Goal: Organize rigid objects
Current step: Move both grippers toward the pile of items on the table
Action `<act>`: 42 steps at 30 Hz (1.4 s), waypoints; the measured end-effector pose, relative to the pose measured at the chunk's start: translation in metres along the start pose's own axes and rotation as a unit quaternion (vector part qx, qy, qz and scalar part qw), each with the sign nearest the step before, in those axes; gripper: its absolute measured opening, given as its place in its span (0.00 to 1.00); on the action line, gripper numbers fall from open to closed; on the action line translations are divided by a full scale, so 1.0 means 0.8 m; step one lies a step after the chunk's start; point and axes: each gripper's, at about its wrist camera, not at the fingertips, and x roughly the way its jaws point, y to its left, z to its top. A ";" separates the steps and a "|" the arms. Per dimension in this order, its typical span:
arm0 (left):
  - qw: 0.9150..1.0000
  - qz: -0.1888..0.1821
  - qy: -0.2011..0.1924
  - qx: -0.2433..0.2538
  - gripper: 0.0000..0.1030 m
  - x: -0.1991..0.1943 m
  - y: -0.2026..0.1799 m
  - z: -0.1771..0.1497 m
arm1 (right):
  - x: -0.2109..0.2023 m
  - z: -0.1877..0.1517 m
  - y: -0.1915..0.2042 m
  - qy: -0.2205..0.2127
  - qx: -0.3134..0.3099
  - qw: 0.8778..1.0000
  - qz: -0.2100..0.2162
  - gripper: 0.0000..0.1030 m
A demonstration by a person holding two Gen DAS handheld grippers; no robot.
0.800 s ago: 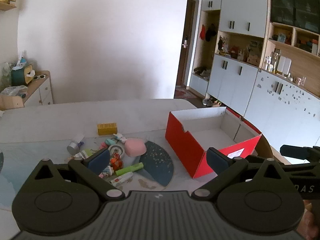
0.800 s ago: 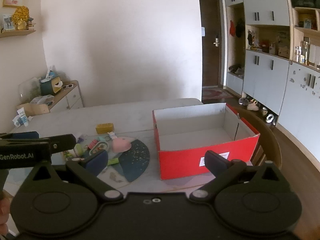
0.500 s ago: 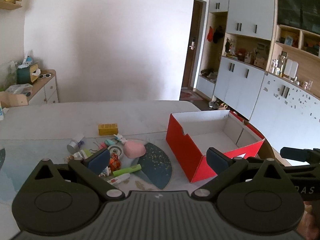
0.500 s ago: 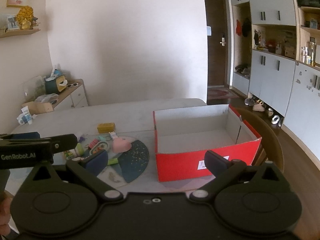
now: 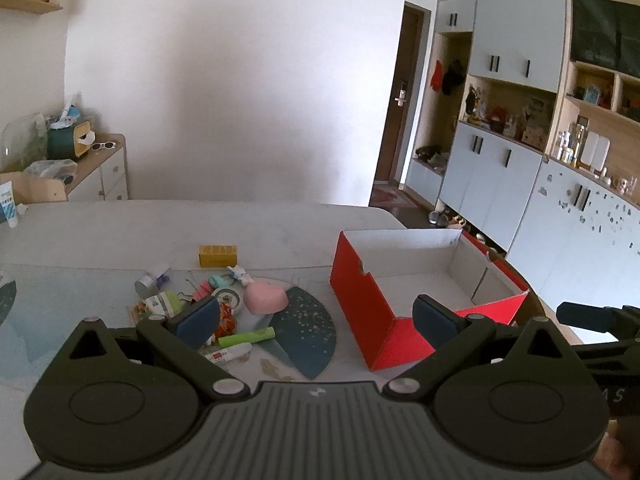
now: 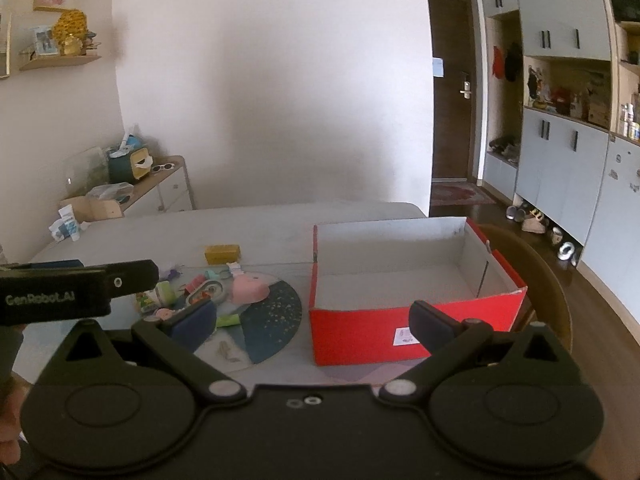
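Note:
An empty red box [image 5: 360, 300] [image 6: 400, 324] with a white inside stands on the right half of the table. Left of it lies a pile of small items: a pink heart-shaped piece [image 5: 265, 298] [image 6: 248, 289], a yellow brick [image 5: 218, 255] [image 6: 222, 253], a green tube [image 5: 246, 336], a small silver-capped bottle [image 5: 150, 278] and several more. My left gripper [image 5: 316, 318] hangs open above the near table edge, short of the pile, with nothing between its fingers. My right gripper [image 6: 314, 320] is open too, in front of the box, holding nothing.
A dark blue fan-shaped mat [image 5: 308, 336] [image 6: 272, 320] lies between pile and box. A wooden chair back [image 6: 548, 280] stands right of the box. A low cabinet [image 5: 100, 172] with clutter is at the far left, tall white cupboards [image 5: 500, 192] on the right.
Both views have tilted up and drifted slightly, so the table sits lower in frame. The jaws stay wide and no object on the table has moved.

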 end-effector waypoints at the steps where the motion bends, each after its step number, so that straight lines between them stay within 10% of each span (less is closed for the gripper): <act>1: 1.000 0.005 -0.002 -0.001 1.00 -0.001 -0.001 -0.001 | 0.000 0.000 0.000 0.000 -0.001 1.000 0.002 1.00; 21: 0.997 0.057 0.042 -0.045 1.00 0.077 0.116 0.004 | 0.095 0.006 0.072 0.062 -0.049 0.995 0.063 1.00; 42: 0.996 0.034 0.068 0.041 1.00 0.226 0.257 0.005 | 0.267 -0.022 0.199 0.173 -0.054 0.982 0.058 0.90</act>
